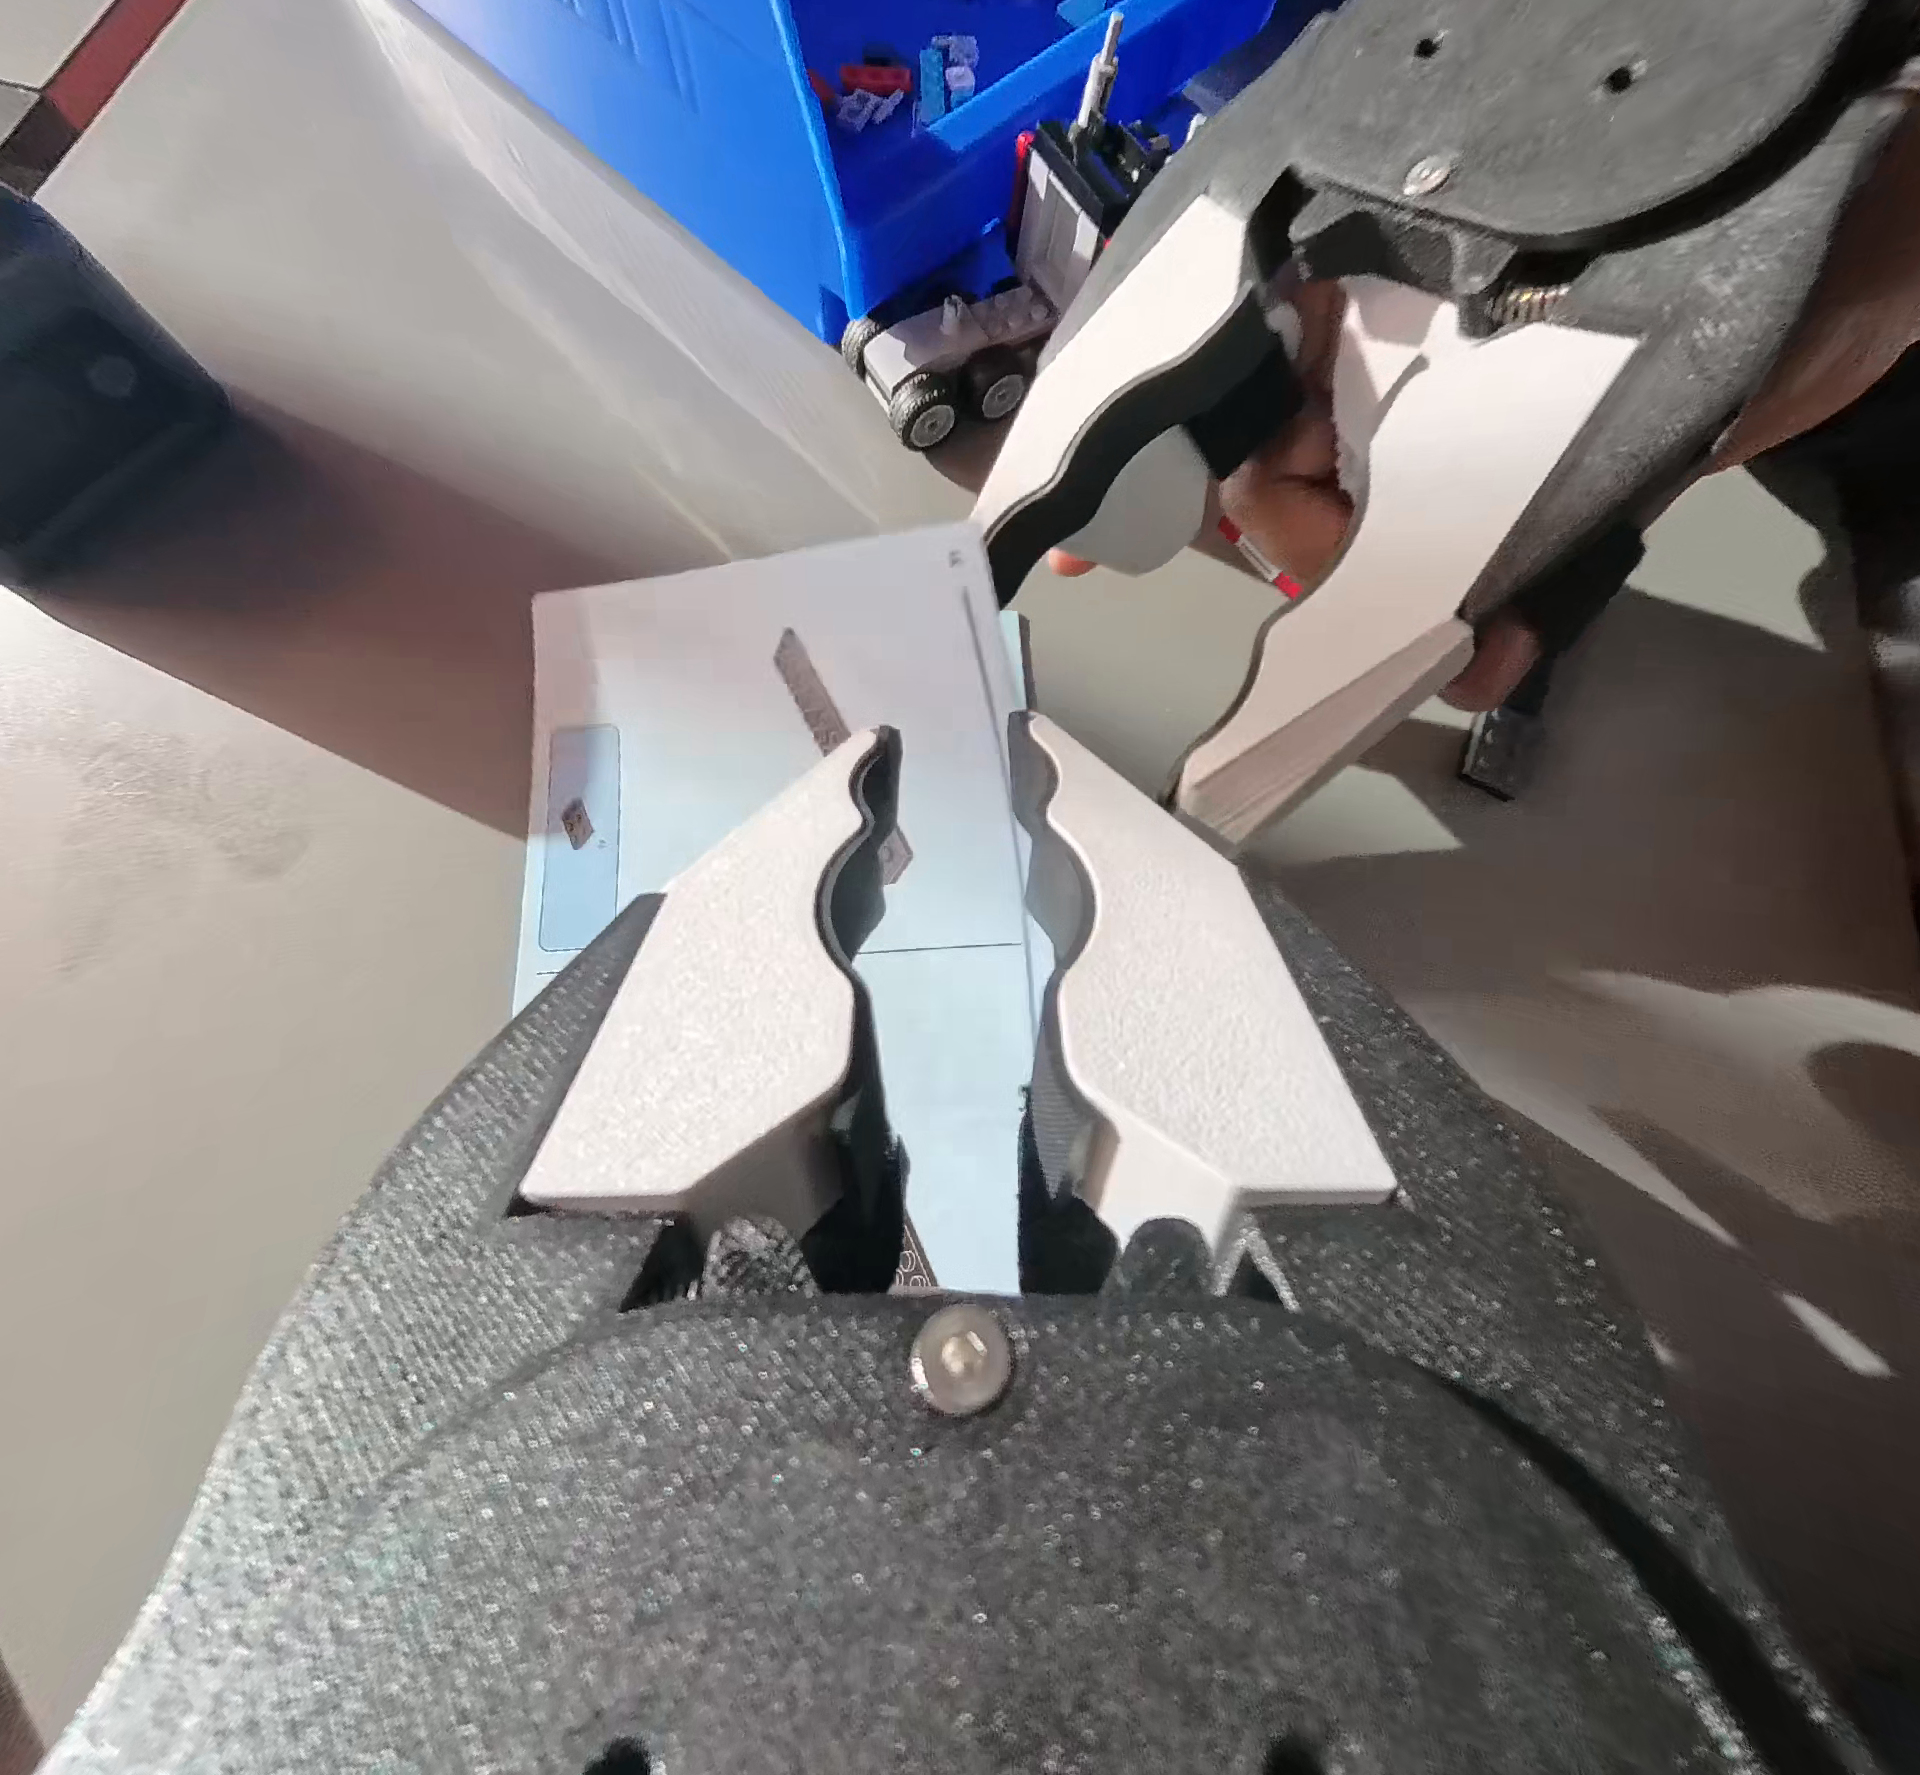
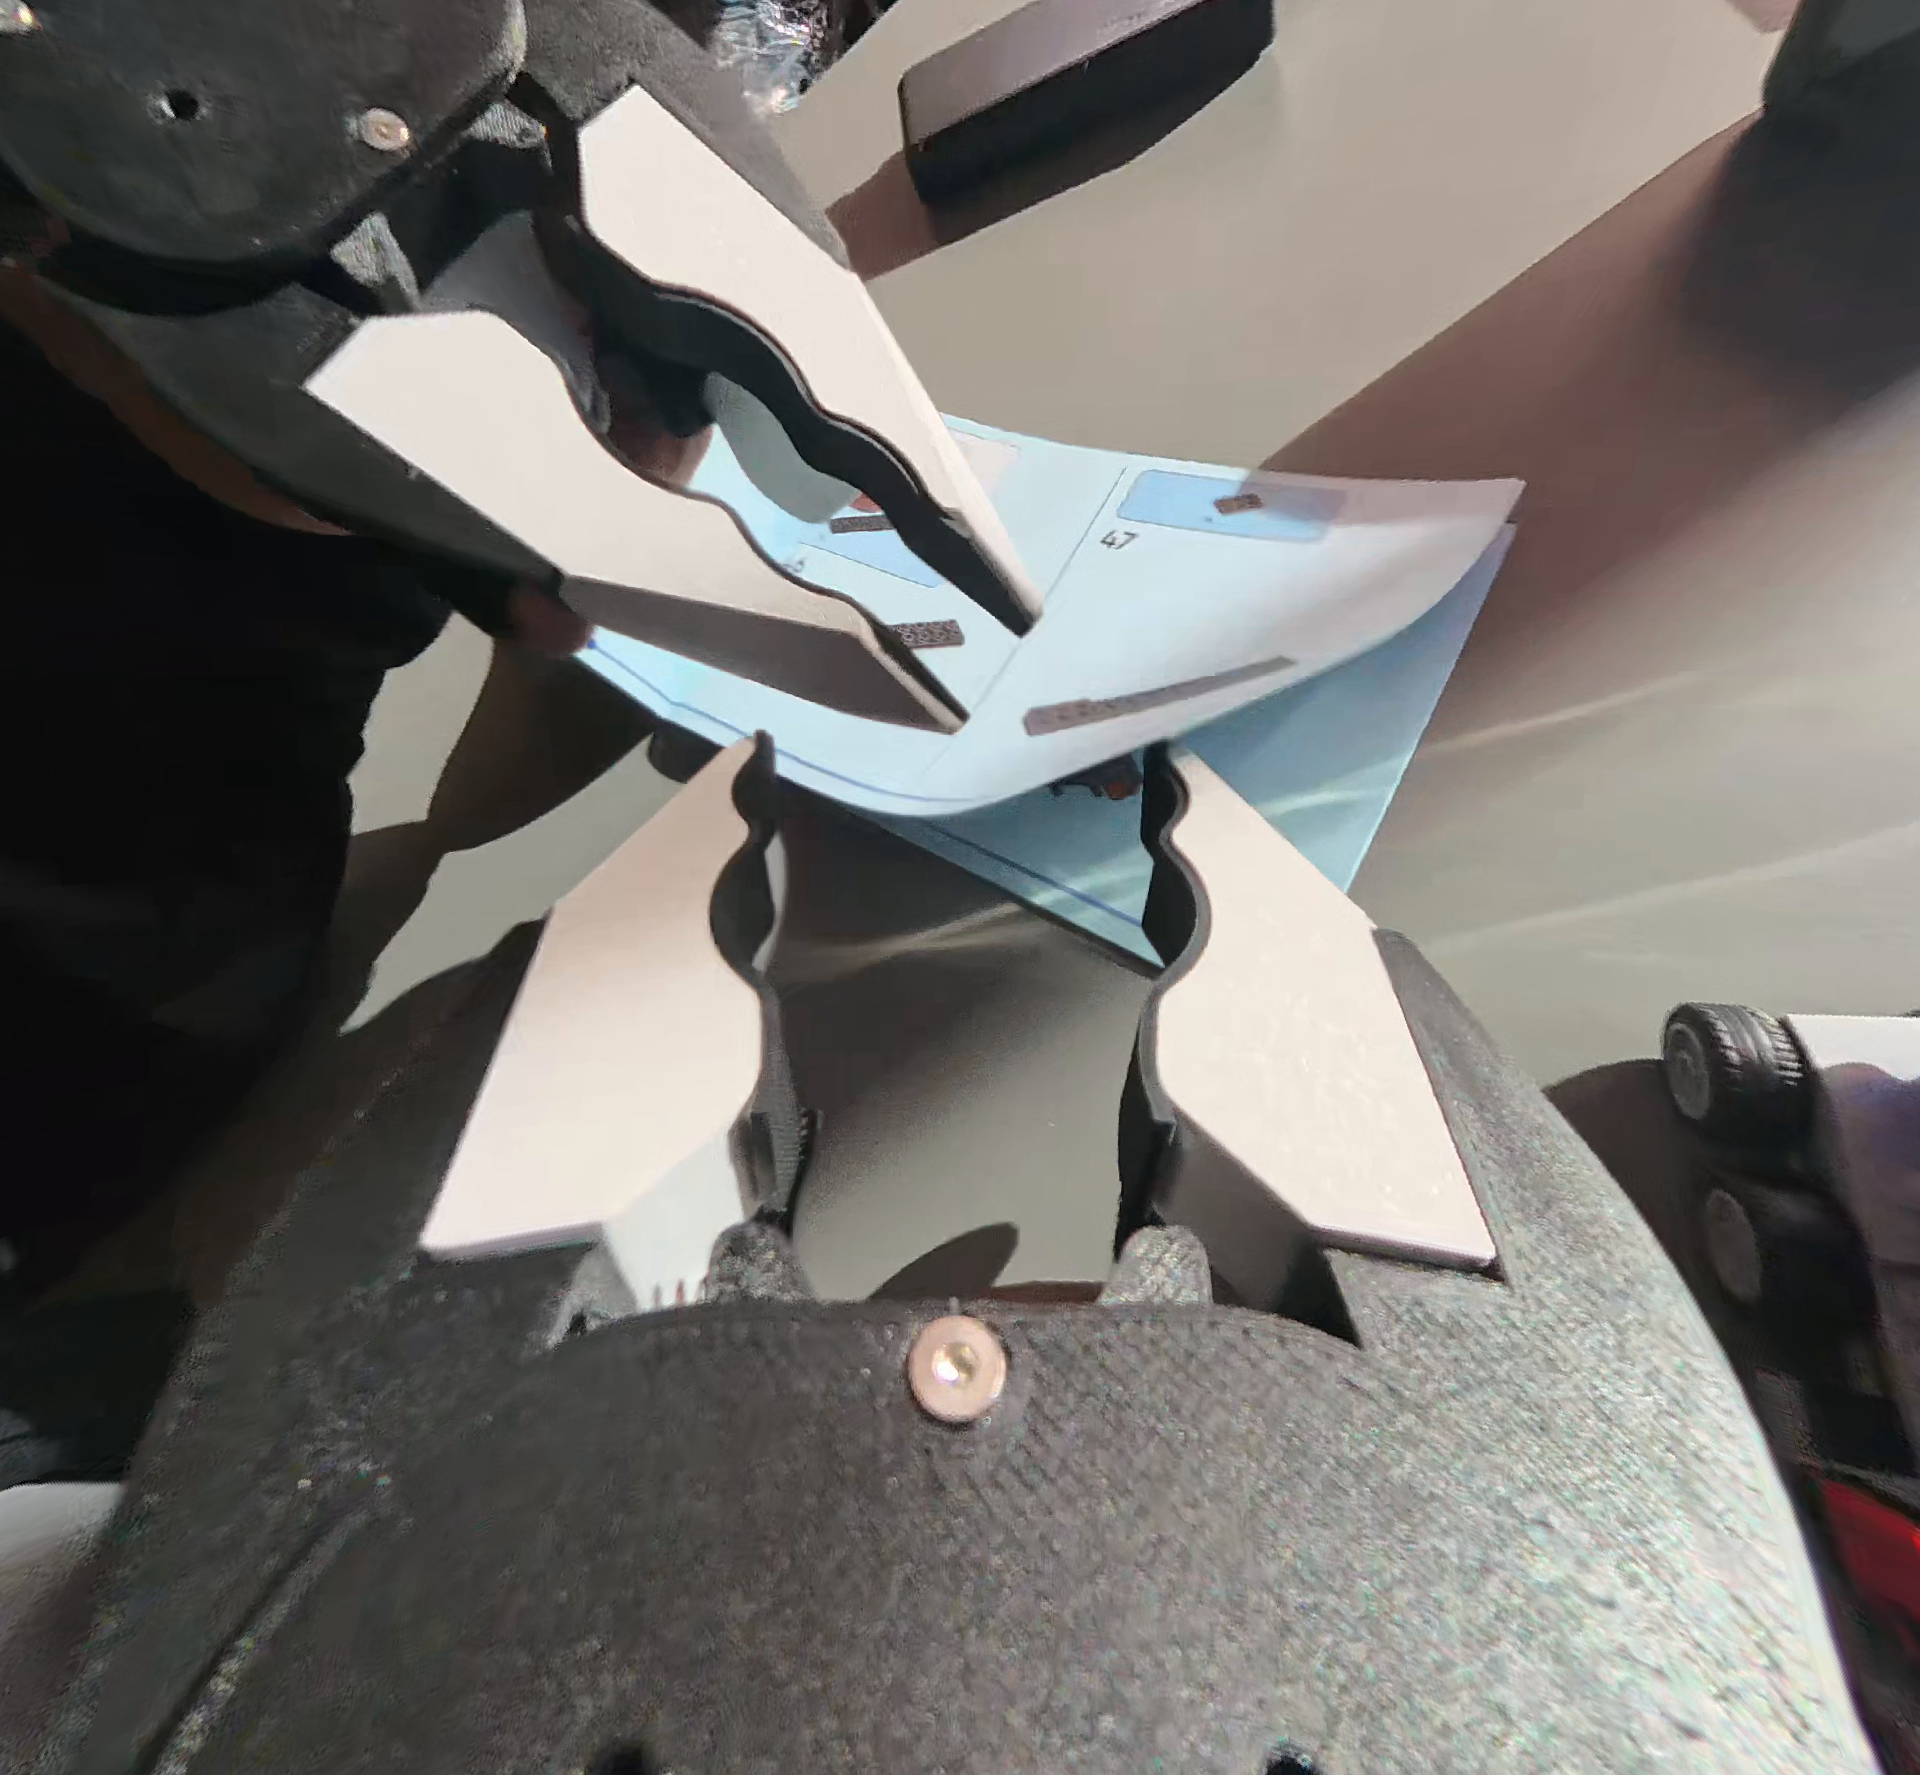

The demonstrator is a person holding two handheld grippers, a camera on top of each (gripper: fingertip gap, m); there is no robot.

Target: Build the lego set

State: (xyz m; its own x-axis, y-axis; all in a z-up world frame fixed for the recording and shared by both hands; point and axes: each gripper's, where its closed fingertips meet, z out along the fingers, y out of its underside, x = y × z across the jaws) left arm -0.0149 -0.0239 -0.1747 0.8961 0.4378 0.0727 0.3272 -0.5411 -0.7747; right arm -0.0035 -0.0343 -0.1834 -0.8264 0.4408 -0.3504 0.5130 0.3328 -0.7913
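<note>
The light blue instruction booklet [image 1: 727, 686] lies on the grey table, and its top page [image 2: 1299, 582] is curled up off the page below. My left gripper [image 1: 953, 733] hovers over the booklet with a narrow gap between its fingers, and the page shows through the gap. It also shows in the right wrist view [image 2: 992, 671], lying on top of the lifted page. My right gripper [image 2: 961, 759] is wide open at the curled page's edge and holds nothing. In the left wrist view it [image 1: 1096, 686] sits at the booklet's far right corner. A partly built grey truck [image 1: 987, 323] with black wheels stands beside the bin.
A blue bin [image 1: 665, 42] with several loose bricks stands at the back. A black box [image 2: 1091, 42] lies on the table beyond the booklet. A dark object [image 1: 83, 395] sits at the left edge. The truck's wheels [image 2: 1730, 1060] show close on my right. My left and right fingertips are right by each other.
</note>
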